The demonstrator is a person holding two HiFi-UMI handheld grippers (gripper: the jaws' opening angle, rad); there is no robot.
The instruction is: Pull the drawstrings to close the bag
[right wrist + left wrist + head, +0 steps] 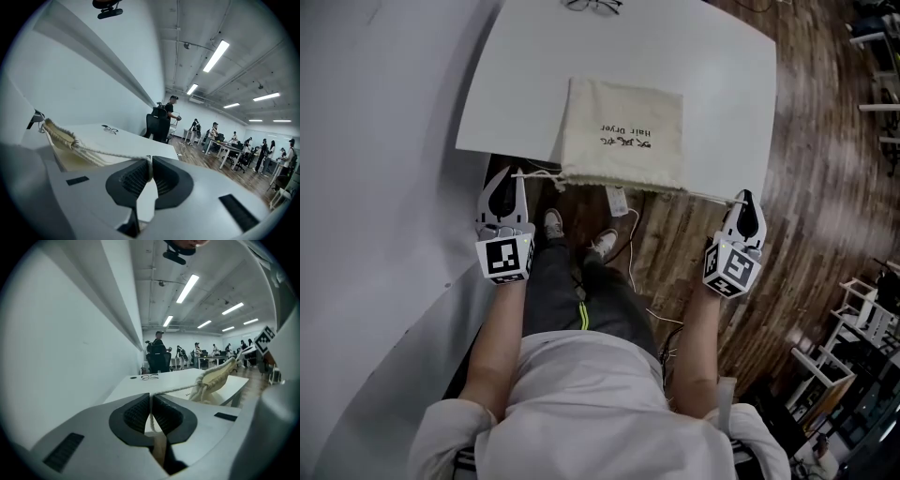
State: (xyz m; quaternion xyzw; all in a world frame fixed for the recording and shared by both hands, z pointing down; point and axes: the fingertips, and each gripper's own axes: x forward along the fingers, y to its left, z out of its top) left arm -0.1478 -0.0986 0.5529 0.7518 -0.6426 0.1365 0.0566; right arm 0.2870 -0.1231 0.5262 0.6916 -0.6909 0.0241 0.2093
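We see 2 grippers, 1 cord each. The left gripper (pixel 517 174) sits at centre left of the head view. Its jaws are nearly together, pinching the left drawstring (pixel 538 174). In the left gripper view the cord (pixel 174 390) runs from between the pads (pixel 140 412) up right to the bag (pixel 220 375).

The right gripper (pixel 744 195) is at centre right of the head view. Its jaws are also narrow, clamped on the right drawstring (pixel 709 197). In the right gripper view that cord (pixel 110 153) goes left from the pads (pixel 137 178) to the bag mouth (pixel 60 135).

The cream bag lies flat in the upper centre of the head view on the white table (pixel 722 75). Its printed side is up and its mouth (pixel 619 180) is bunched along the table's lower edge. Both cords look taut, running out to either side.

Glasses (pixel 592 5) lie at the top edge of the frame, well apart from the bag.
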